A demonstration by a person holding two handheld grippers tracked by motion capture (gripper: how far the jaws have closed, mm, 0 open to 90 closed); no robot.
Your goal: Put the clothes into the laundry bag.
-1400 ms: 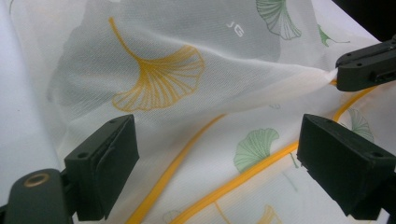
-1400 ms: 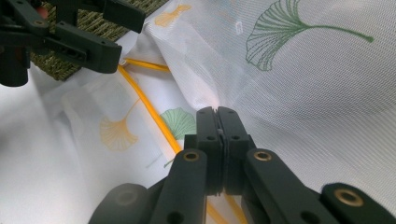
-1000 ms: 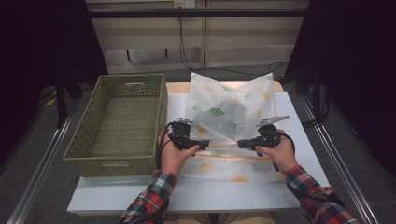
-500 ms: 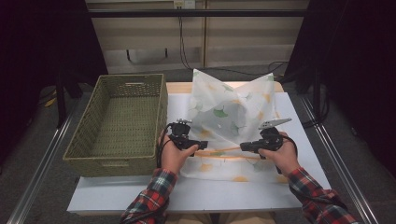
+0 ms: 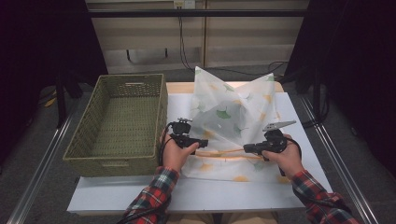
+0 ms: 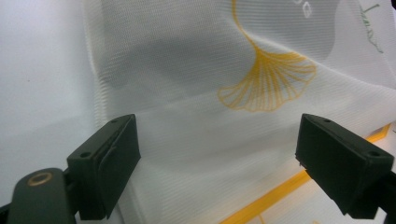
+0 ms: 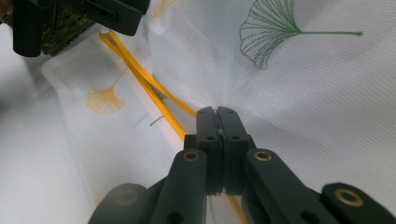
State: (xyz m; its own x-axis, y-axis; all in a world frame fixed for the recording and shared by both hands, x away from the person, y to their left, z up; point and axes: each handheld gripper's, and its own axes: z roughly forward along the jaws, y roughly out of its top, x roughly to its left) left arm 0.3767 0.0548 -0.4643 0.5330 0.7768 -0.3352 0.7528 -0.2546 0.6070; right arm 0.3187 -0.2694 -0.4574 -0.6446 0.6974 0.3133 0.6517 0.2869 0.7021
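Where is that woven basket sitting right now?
In the high view, the empty olive-green woven basket sits at the table's left, right beside the white leaf-printed mesh cloth.

The cloth (image 5: 233,116) is sheer white mesh, printed with scattered ginkgo leaves in orange-yellow and green, and trimmed with a narrow orange-yellow band (image 5: 233,151). In the left gripper view one orange-yellow leaf (image 6: 268,77) shows in fine outline on the white weave; in the right gripper view a green leaf (image 7: 275,35) lies beside crossing orange-yellow bands (image 7: 149,88). The basket (image 5: 119,121) at the table's left edge is olive-green wicker. The table (image 5: 187,196) is white. Both hand-held grippers, left (image 5: 200,143) and right (image 5: 248,149), are black with brass-coloured rivets. The person's sleeves (image 5: 154,196) are red, black and white plaid.
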